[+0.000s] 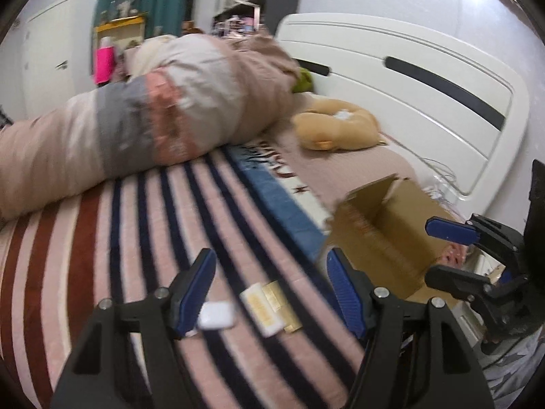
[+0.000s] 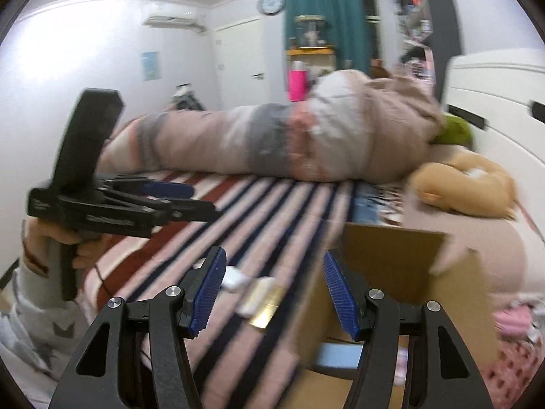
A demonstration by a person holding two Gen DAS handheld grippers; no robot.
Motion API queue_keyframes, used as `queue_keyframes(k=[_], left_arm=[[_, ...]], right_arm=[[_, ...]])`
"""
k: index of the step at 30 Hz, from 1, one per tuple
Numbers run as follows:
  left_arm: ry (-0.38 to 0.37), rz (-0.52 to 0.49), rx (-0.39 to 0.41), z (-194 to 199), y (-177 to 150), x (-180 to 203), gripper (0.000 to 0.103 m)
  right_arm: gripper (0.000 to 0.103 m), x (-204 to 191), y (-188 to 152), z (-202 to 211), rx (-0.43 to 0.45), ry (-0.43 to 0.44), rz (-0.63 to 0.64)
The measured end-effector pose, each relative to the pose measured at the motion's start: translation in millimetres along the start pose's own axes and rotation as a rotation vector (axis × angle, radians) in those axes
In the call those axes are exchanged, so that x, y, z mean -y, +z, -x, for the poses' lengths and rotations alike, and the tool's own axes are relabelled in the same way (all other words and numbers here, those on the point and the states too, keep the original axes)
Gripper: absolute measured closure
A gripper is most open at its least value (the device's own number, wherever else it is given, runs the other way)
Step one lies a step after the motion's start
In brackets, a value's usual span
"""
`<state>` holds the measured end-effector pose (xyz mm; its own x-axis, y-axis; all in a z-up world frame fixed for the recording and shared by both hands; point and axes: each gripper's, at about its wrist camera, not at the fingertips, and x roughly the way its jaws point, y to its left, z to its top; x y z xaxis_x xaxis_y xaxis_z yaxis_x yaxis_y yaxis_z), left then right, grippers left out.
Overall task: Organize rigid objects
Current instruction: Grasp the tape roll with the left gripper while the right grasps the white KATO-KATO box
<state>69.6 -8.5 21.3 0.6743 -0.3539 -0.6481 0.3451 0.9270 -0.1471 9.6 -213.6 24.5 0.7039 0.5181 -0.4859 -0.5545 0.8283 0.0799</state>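
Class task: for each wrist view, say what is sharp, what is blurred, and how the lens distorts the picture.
Left wrist view: the left tongs are sharp, the striped pink blanket and open brown cardboard box motion-smeared, and the white headboard bows. Right wrist view: the right tongs are sharp, the bedding blurred, with dark fisheye corners.

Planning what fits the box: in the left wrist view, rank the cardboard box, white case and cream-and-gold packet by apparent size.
1. cardboard box, clearly largest.
2. cream-and-gold packet.
3. white case, smallest, though blur makes the last two close.
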Motion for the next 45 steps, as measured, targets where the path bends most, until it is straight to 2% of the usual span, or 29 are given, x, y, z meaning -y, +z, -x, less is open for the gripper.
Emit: queue_keyframes(k=[5, 9, 15, 18, 22, 24, 26, 29, 34, 38, 40, 42, 45], left_arm=[[0.061, 0.063, -0.037, -10, -38, -56, 0.039], [0.067, 0.128, -0.076, -31, -70, -88, 0.039], [0.042, 0.184, -0.148, -71, -108, -113, 0.039], [0.036, 0.192, -0.167, -89, -116, -117, 0.039], [0.026, 0.185, -0.188, -110, -121, -117, 0.040], [0.031, 0.173, -0.199, -120, -122, -115, 0.047], [0.051, 0.157, -0.202, -128, -122, -114, 0.059], [0.089, 0.137, -0.190, -135, -123, -111, 0.065], [0.088, 0.139, -0.191, -130, -125, -113, 0.065], [0.088, 0.156, -0.190, -114, -130, -117, 0.065], [0.092, 0.165, -0.192, -105, -135, -119, 0.065], [0.092, 0.177, -0.192, -100, -139, -122, 0.065], [0.089, 0.188, -0.189, -102, -143, -124, 0.065]], right_arm=[[0.047, -43, 0, -53, -0.071, 0.059, 0.024], [0.047, -63, -18, -99, -0.140, 0.073, 0.034], [0.047, -55, -54, -167, -0.264, -0.052, 0.007], [0.047, -43, -70, -189, -0.310, -0.076, -0.018], [0.047, -33, -78, -206, -0.345, -0.055, -0.050], [0.047, -30, -79, -212, -0.355, -0.052, -0.059], [0.047, -31, -78, -212, -0.346, -0.046, -0.052], [0.047, -31, -76, -214, -0.346, -0.037, -0.057], [0.047, -36, -70, -229, -0.359, -0.065, -0.011], [0.047, -37, -77, -256, -0.410, -0.079, -0.004], [0.054, -40, -79, -261, -0.394, -0.112, 0.017], [0.071, -38, -82, -263, -0.390, -0.128, -0.006], [0.071, -38, -88, -260, -0.395, -0.128, -0.009]])
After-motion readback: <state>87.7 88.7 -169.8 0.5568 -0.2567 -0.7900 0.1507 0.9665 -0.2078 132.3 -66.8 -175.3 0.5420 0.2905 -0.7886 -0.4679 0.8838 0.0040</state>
